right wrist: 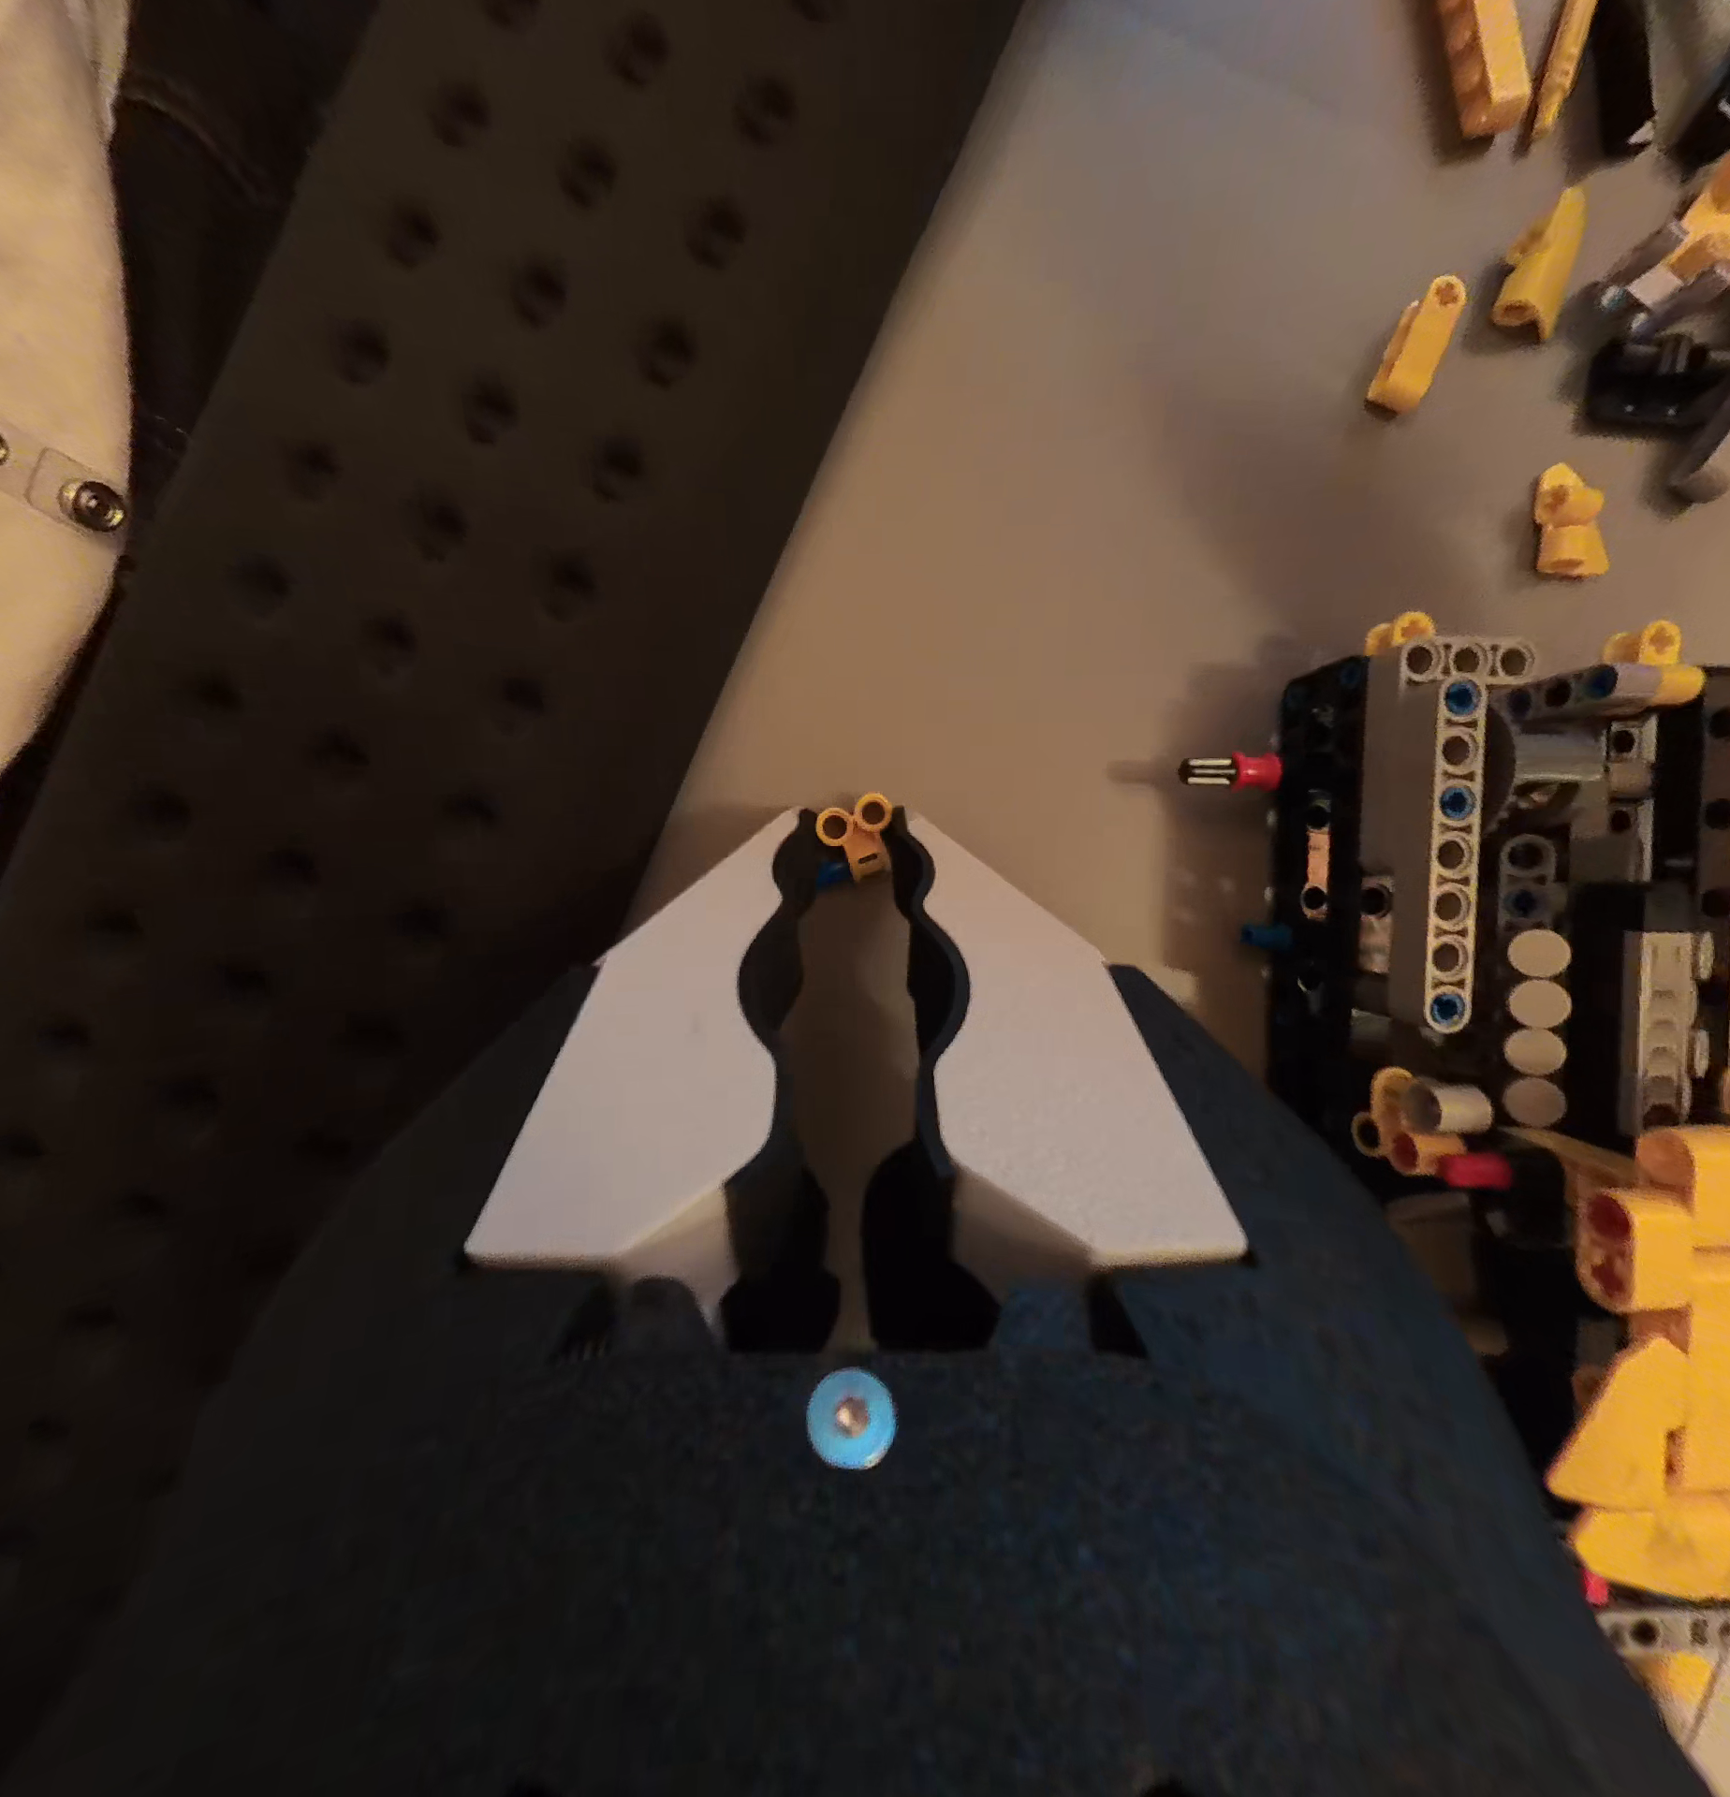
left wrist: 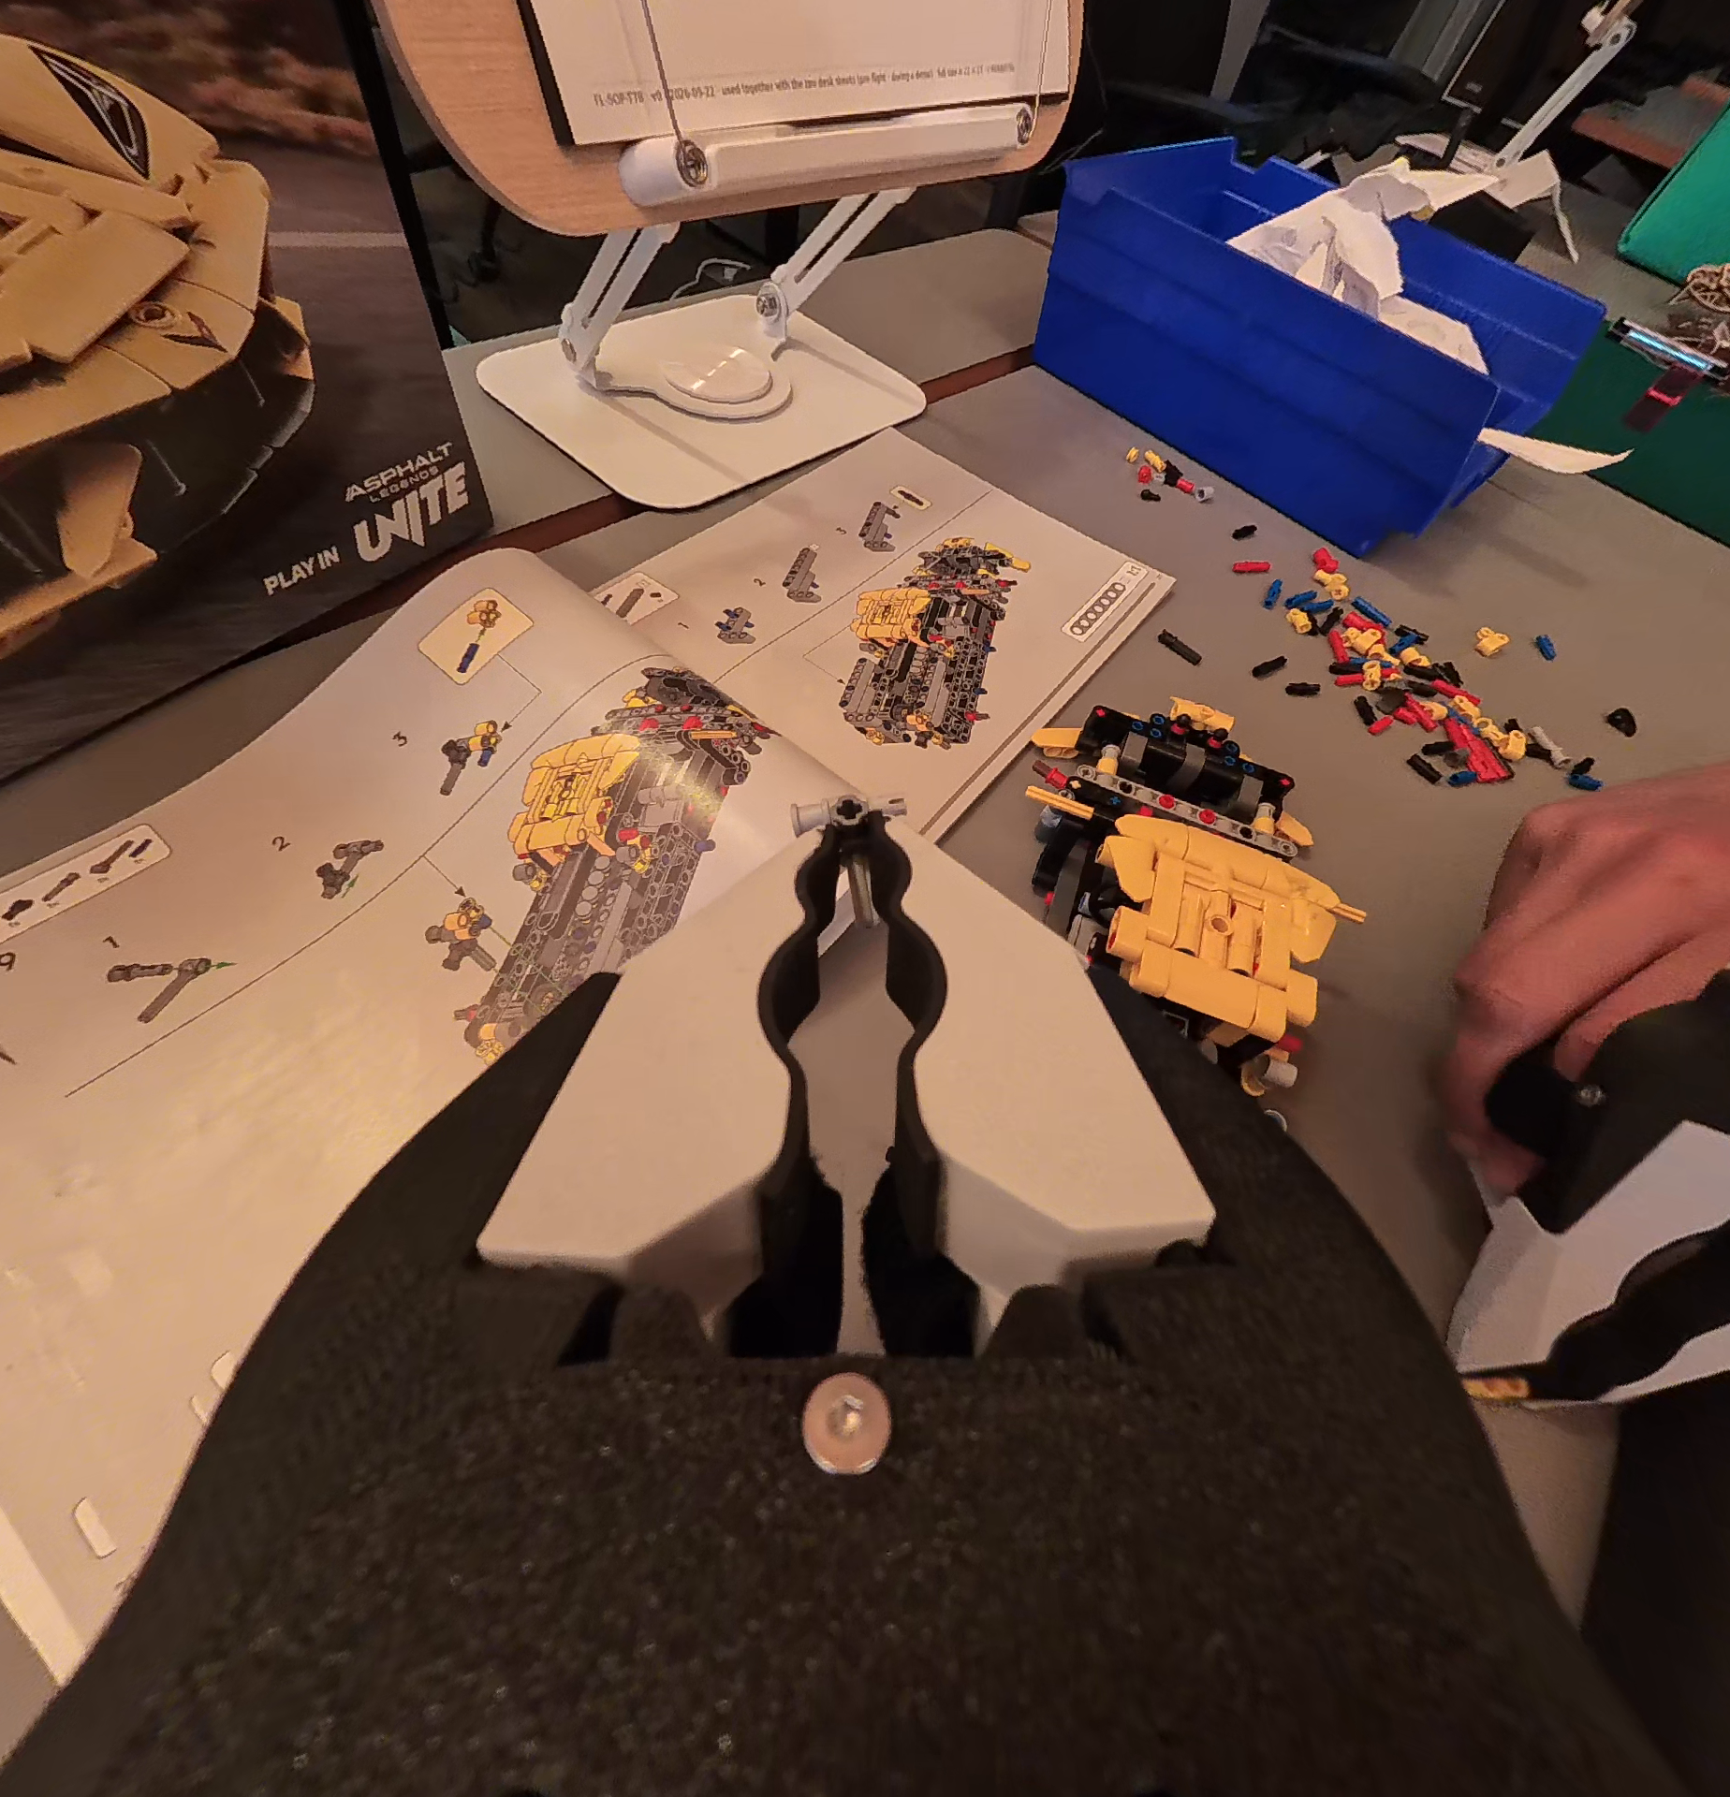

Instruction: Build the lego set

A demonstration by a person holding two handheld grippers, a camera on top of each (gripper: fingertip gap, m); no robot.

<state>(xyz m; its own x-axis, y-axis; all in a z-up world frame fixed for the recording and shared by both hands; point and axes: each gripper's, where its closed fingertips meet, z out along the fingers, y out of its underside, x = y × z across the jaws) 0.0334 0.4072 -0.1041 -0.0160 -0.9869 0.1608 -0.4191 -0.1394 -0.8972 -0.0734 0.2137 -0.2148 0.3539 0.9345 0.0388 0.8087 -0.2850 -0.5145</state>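
My left gripper [left wrist: 849,827] pinched a grey axle connector [left wrist: 847,812] above the open manual [left wrist: 433,778]. My right gripper [right wrist: 853,831] clamped a small yellow connector [right wrist: 856,827] beside the half-built car [right wrist: 1522,924].

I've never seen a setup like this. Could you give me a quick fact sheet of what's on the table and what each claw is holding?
left claw: shut on a small grey piece with a thin rod
right claw: shut on a small yellow piece with a blue pin
half-built model: yellow and black, on the table right of the booklet
instruction booklet: open, lying flat
loose parts: scattered red, blue, yellow and black bits behind the model
blue bin: behind the parts, crumpled paper inside
set box: standing, far left
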